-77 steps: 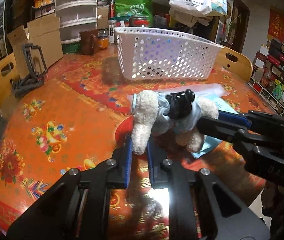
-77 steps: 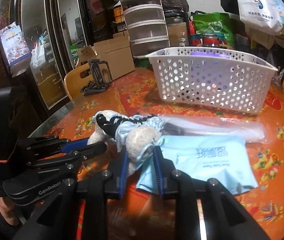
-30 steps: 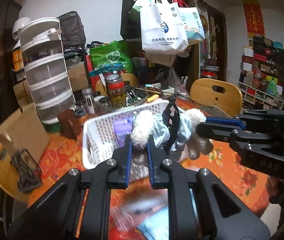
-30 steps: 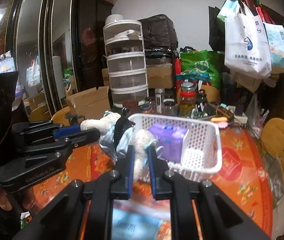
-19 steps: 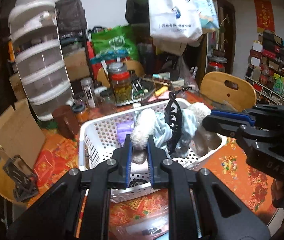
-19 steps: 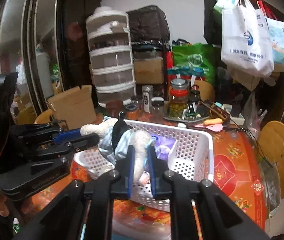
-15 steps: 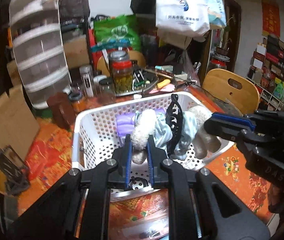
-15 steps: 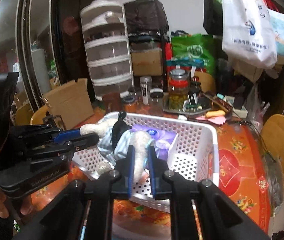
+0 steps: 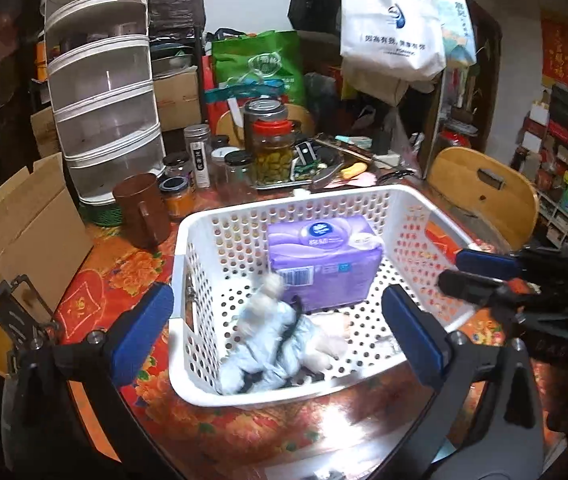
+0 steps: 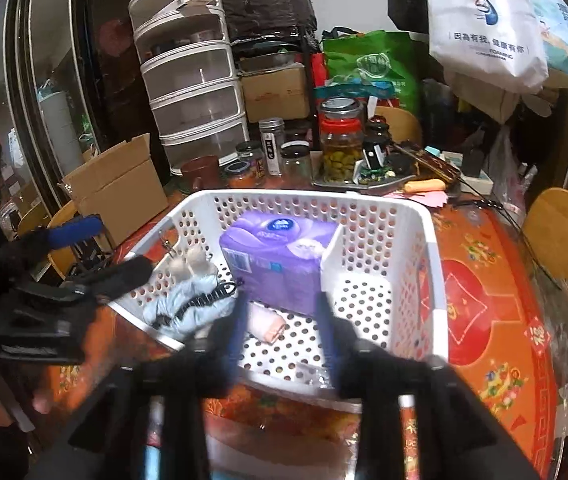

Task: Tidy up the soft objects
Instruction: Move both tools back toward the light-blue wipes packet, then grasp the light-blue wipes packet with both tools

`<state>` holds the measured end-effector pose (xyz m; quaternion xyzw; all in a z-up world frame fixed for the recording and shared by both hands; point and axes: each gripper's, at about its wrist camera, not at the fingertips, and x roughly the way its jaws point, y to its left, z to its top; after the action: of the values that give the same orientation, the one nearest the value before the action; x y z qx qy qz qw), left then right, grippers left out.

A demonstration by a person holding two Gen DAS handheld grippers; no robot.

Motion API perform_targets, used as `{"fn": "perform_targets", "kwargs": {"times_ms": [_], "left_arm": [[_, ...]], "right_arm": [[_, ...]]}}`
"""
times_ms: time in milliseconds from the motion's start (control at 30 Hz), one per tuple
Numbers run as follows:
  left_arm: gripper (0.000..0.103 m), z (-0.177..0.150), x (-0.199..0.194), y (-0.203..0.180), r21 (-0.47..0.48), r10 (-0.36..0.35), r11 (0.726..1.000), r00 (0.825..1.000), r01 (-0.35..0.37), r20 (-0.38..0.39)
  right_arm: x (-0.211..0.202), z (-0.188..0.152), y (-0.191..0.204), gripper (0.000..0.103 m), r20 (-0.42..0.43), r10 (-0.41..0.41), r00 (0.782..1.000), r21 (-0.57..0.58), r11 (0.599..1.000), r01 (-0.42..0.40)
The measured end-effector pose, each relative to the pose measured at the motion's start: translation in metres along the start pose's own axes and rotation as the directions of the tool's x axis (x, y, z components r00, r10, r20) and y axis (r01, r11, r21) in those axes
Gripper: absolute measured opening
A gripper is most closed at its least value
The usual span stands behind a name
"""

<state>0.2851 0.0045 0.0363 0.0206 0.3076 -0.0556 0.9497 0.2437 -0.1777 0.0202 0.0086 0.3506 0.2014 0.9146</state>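
Observation:
A plush toy [image 9: 280, 340] in pale blue clothing with a black strap lies inside the white perforated basket [image 9: 180, 264], at its near left corner; it also shows in the right wrist view [image 10: 192, 300]. A purple tissue pack [image 9: 319, 260] stands behind it in the basket [image 10: 431, 264]. My left gripper [image 9: 280, 336] is open wide above the basket's near side, with nothing between its blue pads. My right gripper [image 10: 282, 324] is open over the basket's near edge, empty.
Jars, a brown mug [image 9: 144, 208] and a stack of clear drawers [image 9: 104, 100] stand behind the basket. A cardboard box [image 9: 24, 232] sits at the left. Wooden chairs [image 9: 483, 196] ring the orange floral table [image 10: 483, 300].
Both grippers held the plush toy over the basket; now both have opened and the toy has dropped into the basket.

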Motion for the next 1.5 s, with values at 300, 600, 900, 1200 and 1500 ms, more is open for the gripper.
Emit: {"fn": "perform_targets", "kwargs": {"times_ms": [300,600,900,1200,1500], "left_arm": [[0.103,-0.026,-0.048,0.001,0.02,0.027,0.999,1.0,-0.027,-0.004],[0.103,-0.109,-0.116,0.027,-0.141,-0.02,0.99,0.999,0.013,-0.049],[0.103,-0.191,-0.121,0.018,-0.183,-0.054,0.983,0.987,0.026,-0.149],[0.102,-0.222,-0.108,-0.025,-0.14,-0.131,0.985,0.965,0.1,-0.228],[0.102,-0.231,-0.093,-0.042,-0.146,-0.186,0.978,0.945,0.151,-0.27]], "right_arm": [[-0.039,-0.028,-0.006,0.07,0.04,-0.056,0.998,0.015,0.998,0.055],[-0.084,-0.105,0.002,0.076,0.036,-0.006,0.999,0.048,0.999,0.004],[-0.064,-0.18,0.016,0.076,-0.075,0.066,0.995,0.073,0.996,-0.061],[-0.044,-0.21,0.032,0.076,-0.176,0.104,0.979,0.027,0.994,-0.101],[-0.037,-0.21,0.044,0.099,-0.222,0.122,0.967,-0.047,0.99,-0.136]]}}
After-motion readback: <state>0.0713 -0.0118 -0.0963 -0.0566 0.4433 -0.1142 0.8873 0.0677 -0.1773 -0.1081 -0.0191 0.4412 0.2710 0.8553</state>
